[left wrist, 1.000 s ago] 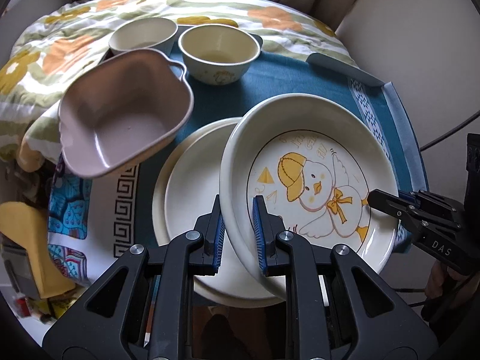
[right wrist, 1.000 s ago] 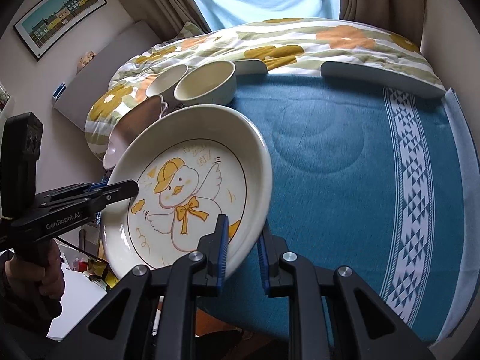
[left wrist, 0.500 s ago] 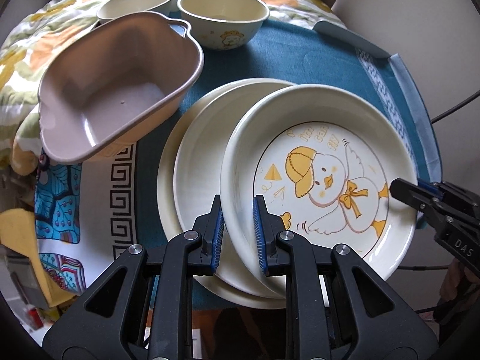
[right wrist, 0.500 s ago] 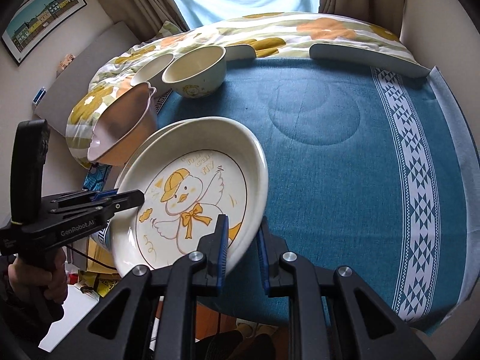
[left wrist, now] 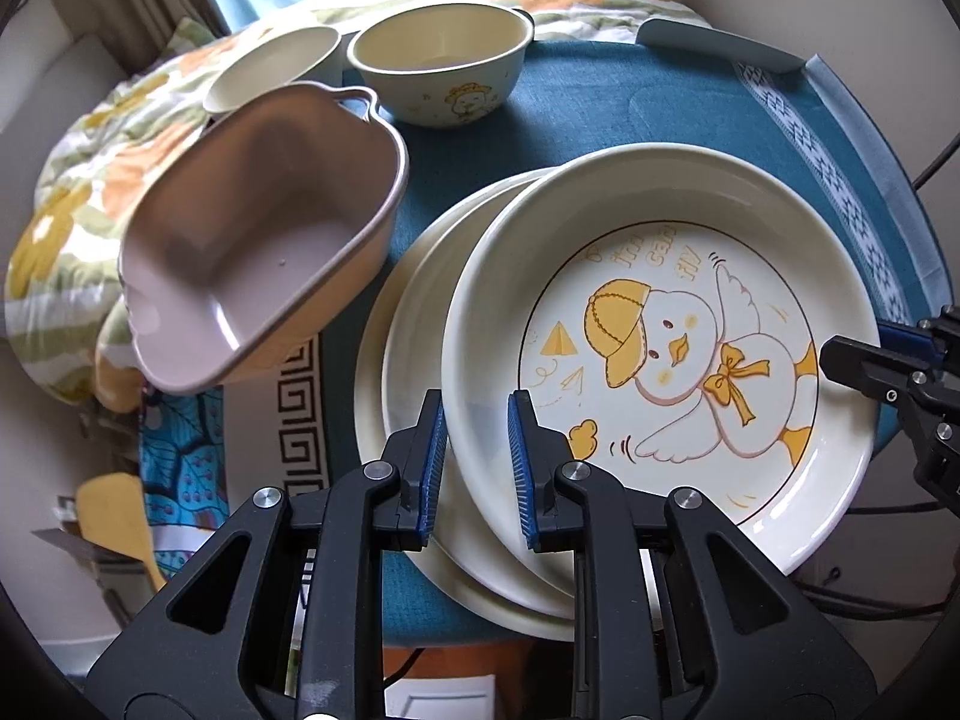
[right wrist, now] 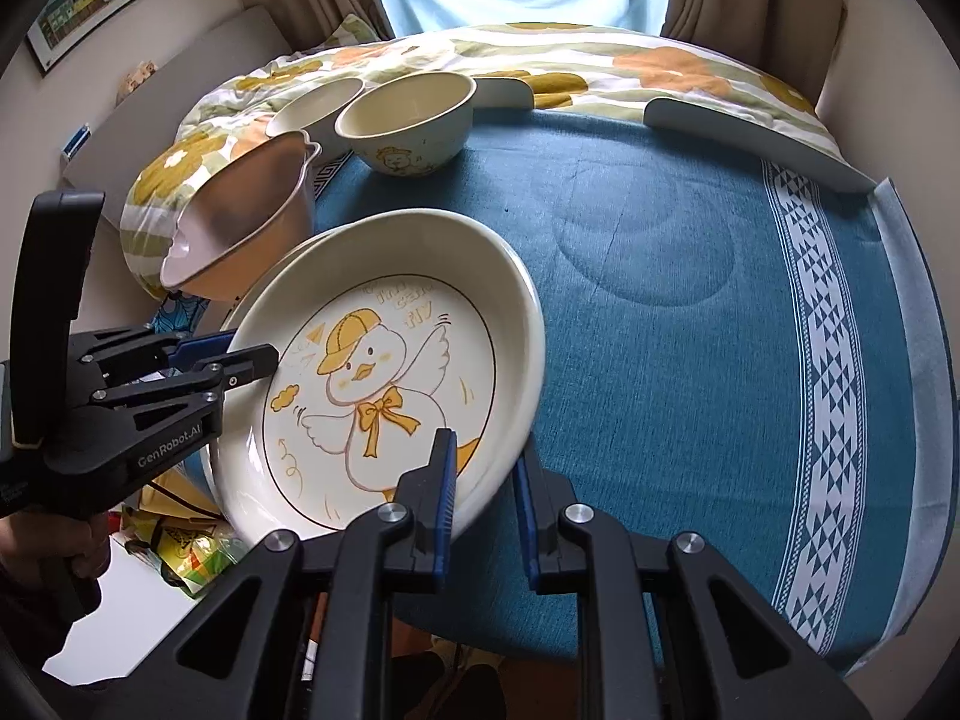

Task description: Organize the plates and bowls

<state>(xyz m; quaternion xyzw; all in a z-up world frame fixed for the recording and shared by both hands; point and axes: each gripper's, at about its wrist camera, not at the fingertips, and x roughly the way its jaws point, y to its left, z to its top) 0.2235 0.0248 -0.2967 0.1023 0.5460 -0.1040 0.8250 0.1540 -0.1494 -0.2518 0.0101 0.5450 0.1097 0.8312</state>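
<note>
Left tool (left wrist: 477, 462) clamped narrow on the near-left rim of the duck plate (left wrist: 660, 348); right tool (right wrist: 483, 480) clamped likewise on the opposite rim. Plate held between both, tilted, overlapping the plain plates (left wrist: 414, 324) stacked on the blue-clothed surface (right wrist: 690, 330), apparently just above or barely resting on them; hard to tell contact. Offset toward the right of the stack, not centred. Risks, as judged: releasing one tool first could tip the plate and slide it off the stack toward the near edge of the surface; uneven lowering could knock rim against rim and chip glaze, or shove the stack nearer the edge. Pink bowl (left wrist: 258, 258) perched askew just beside the stack, leaning partly off the surface against the quilt (left wrist: 90, 192); a nudge from the left tool or a shifted plate could topple it. Two cream bowls (left wrist: 438, 60) farther back, well apart, unlikely to be troubled.
</note>
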